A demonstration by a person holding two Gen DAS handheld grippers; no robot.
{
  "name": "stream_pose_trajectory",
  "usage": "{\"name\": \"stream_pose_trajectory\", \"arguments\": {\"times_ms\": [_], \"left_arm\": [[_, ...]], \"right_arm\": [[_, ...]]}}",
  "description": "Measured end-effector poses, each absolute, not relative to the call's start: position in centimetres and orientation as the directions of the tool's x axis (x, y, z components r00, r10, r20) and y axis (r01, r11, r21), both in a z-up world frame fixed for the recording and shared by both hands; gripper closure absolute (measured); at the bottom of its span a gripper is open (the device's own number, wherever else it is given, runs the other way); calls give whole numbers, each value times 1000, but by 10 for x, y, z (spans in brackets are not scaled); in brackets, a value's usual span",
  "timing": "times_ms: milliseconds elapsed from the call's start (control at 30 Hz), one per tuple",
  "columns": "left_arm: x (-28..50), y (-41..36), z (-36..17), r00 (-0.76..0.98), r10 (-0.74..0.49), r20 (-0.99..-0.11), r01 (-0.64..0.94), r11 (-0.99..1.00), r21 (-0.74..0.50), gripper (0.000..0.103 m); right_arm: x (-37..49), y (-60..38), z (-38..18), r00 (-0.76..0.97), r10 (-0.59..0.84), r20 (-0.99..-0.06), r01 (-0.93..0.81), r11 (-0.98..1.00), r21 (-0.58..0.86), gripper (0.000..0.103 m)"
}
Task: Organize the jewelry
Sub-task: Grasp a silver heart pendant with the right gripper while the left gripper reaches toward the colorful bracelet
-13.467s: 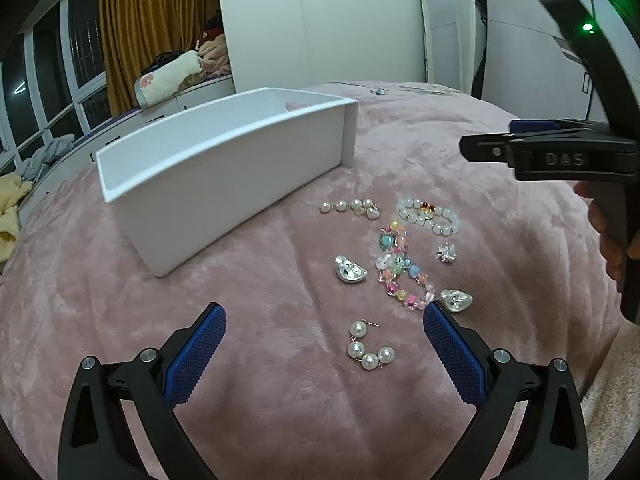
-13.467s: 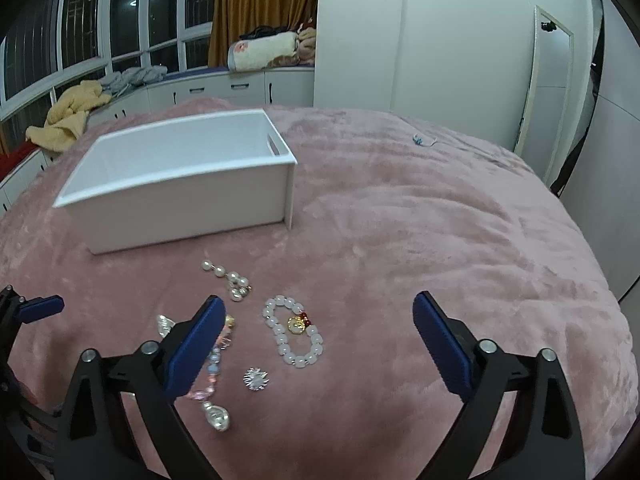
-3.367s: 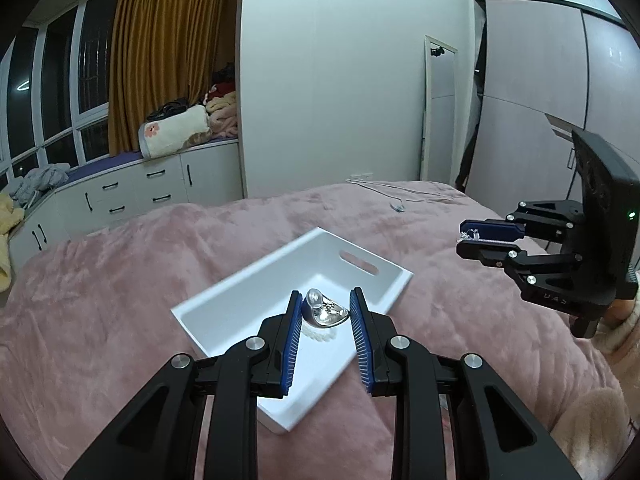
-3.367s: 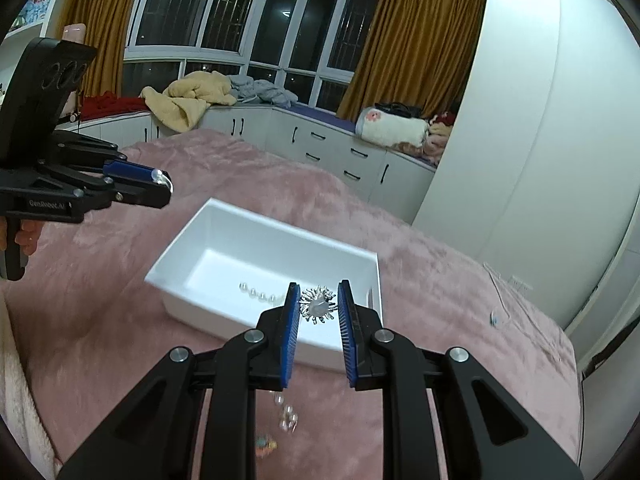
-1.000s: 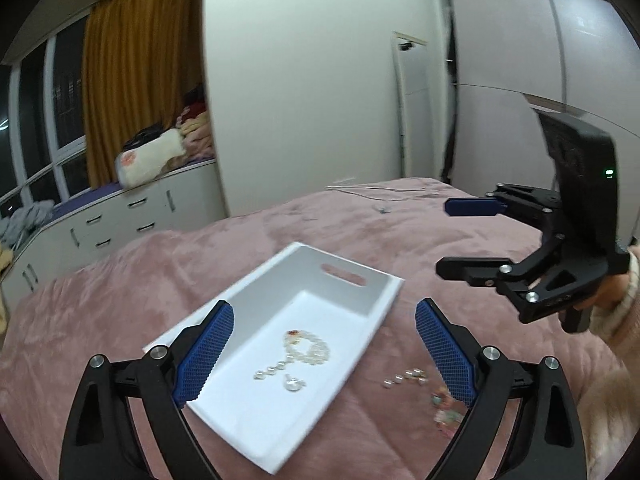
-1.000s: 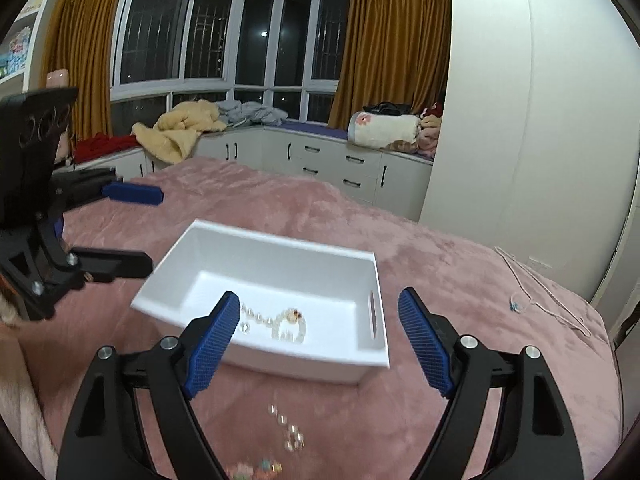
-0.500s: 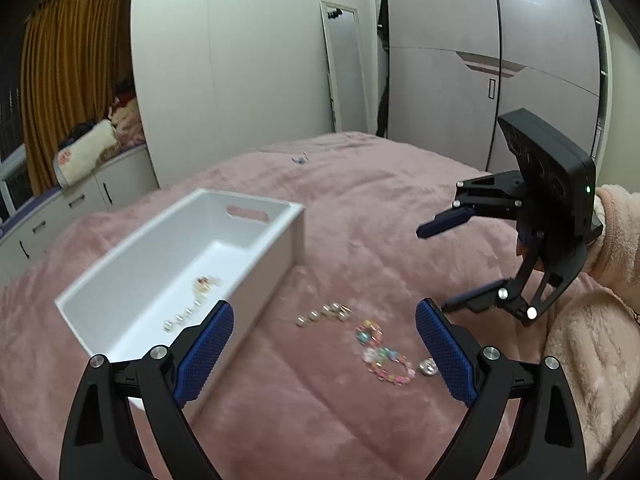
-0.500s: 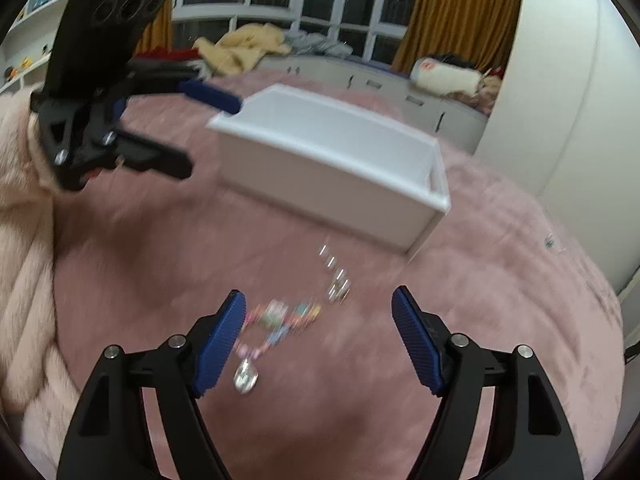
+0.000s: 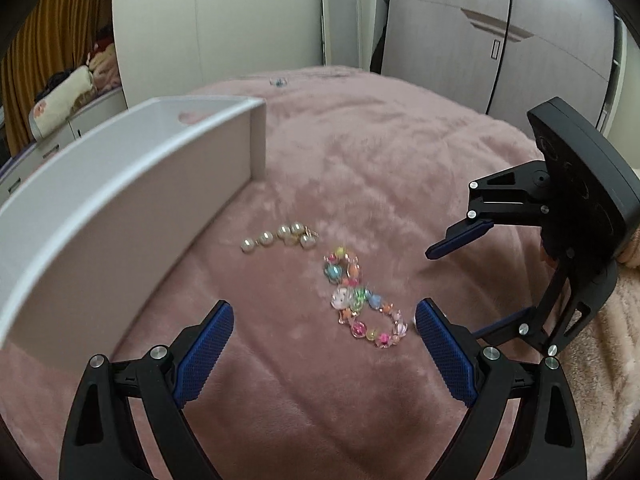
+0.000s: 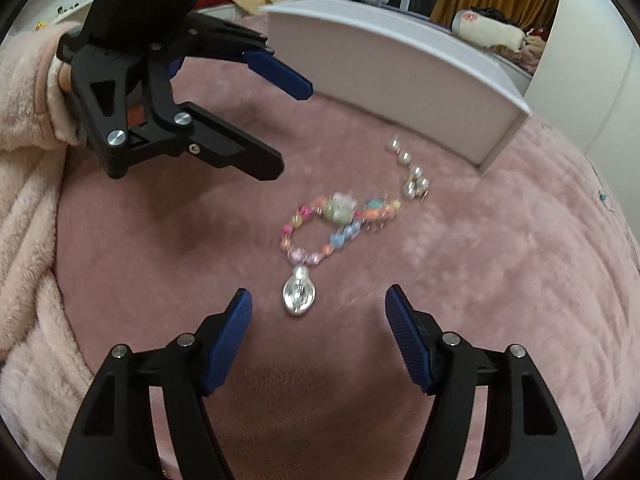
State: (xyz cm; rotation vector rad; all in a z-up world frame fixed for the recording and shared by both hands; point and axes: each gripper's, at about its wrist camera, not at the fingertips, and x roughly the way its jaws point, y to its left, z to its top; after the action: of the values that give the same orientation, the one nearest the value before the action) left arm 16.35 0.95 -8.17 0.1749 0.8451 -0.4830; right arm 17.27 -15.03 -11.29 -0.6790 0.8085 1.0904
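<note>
A colourful bead bracelet [image 9: 358, 298] lies on the pink blanket, also in the right wrist view [image 10: 336, 222]. A pearl earring [image 9: 280, 236] lies beyond it near the white box [image 9: 120, 188]; it also shows in the right wrist view [image 10: 410, 172]. A silver teardrop earring [image 10: 299, 294] lies just ahead of my right gripper [image 10: 318, 320], which is open and empty. My left gripper [image 9: 324, 338] is open and empty, low over the blanket just short of the bracelet. The white box [image 10: 400, 76] stands behind the jewelry; its inside is hidden.
The pink plush blanket [image 9: 360, 140] covers the bed. The right gripper [image 9: 460, 280] shows open at the right of the left wrist view; the left gripper [image 10: 280, 120] shows open at the upper left of the right wrist view. Wardrobes [image 9: 480, 32] and cabinets stand behind.
Both grippers have dropped low toward the jewelry on the blanket. Earlier each released its earring into the box; the box interior is now out of sight.
</note>
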Motion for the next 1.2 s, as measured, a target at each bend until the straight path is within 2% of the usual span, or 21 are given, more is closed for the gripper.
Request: {"name": "stream_pose_trajectory", "arguments": {"times_ms": [167,300,433,533,600,667,733,833,1200], "left_arm": [[177,3,-100,541,-318,-779,465,884,-38,11],[182,-2,-112,517,-292,-805,463,886,-24,25],[183,-8,-119,505,-286,-814,474,880,-15,31],[185,-10,-121,496,-286,-820,473,881,-21,41],[189,-9,-122,482,-298,-824,467,883,-46,54],[192,-8,-122,482,-299,-823,455,889,-57,61],[195,-7,-123,479,-306,-823,452,889,-67,66],[195,-8,-122,476,-314,-822,465,882,-68,81],[195,-12,-114,493,-316,-811,459,886,-66,84]], "right_arm": [[170,-146,-127,250,463,-850,-943,317,-104,44],[171,-144,-130,253,464,-849,-943,316,-108,48],[174,-145,-131,258,467,-846,-938,331,-103,62],[176,-146,-130,259,469,-845,-934,343,-96,72],[177,-146,-130,258,470,-844,-933,348,-91,73],[178,-146,-130,251,472,-845,-934,348,-83,81],[180,-147,-129,256,471,-844,-933,351,-87,83],[180,-147,-128,255,474,-843,-931,355,-82,83],[185,-152,-123,272,479,-834,-922,377,-85,83]]}}
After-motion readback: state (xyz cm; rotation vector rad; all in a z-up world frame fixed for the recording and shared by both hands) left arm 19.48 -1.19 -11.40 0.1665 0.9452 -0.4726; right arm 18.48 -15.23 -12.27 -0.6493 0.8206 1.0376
